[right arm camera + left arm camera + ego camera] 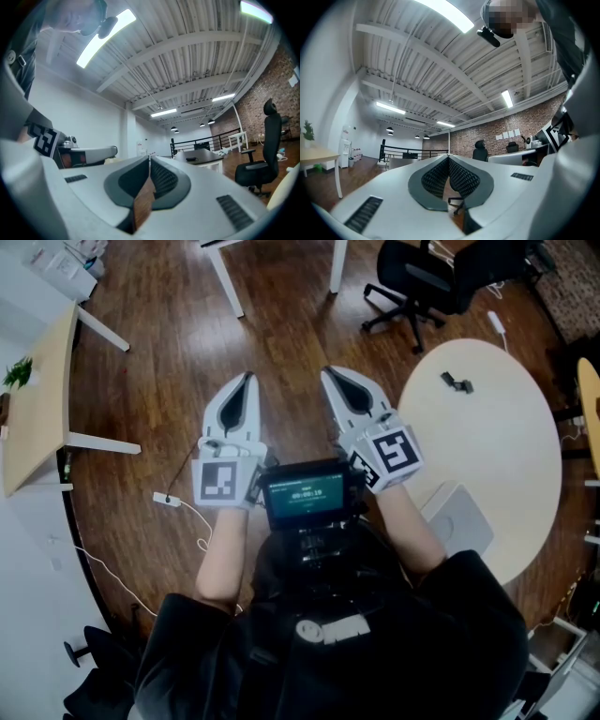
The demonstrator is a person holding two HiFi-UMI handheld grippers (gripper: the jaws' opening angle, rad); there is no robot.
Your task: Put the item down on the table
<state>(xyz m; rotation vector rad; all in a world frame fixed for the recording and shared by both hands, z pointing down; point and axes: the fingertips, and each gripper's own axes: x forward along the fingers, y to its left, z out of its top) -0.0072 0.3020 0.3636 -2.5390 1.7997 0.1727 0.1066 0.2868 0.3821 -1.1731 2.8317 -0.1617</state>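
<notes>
In the head view my left gripper (248, 378) and right gripper (328, 373) are held side by side over the wooden floor, pointing away from the person. Both are shut with nothing between the jaws. In the left gripper view the tips of the left gripper (448, 157) meet, and only floor shows behind them. In the right gripper view the tips of the right gripper (149, 158) are likewise together. A small dark item (457, 382) lies on the round white table (506, 456), to the right of the right gripper and apart from it.
A flat white pad (459, 521) lies on the round table's near side. A black office chair (422, 282) stands beyond the table. A beige table (37, 399) with a plant (17, 371) is at the left. A white cable with a plug (169, 500) lies on the floor.
</notes>
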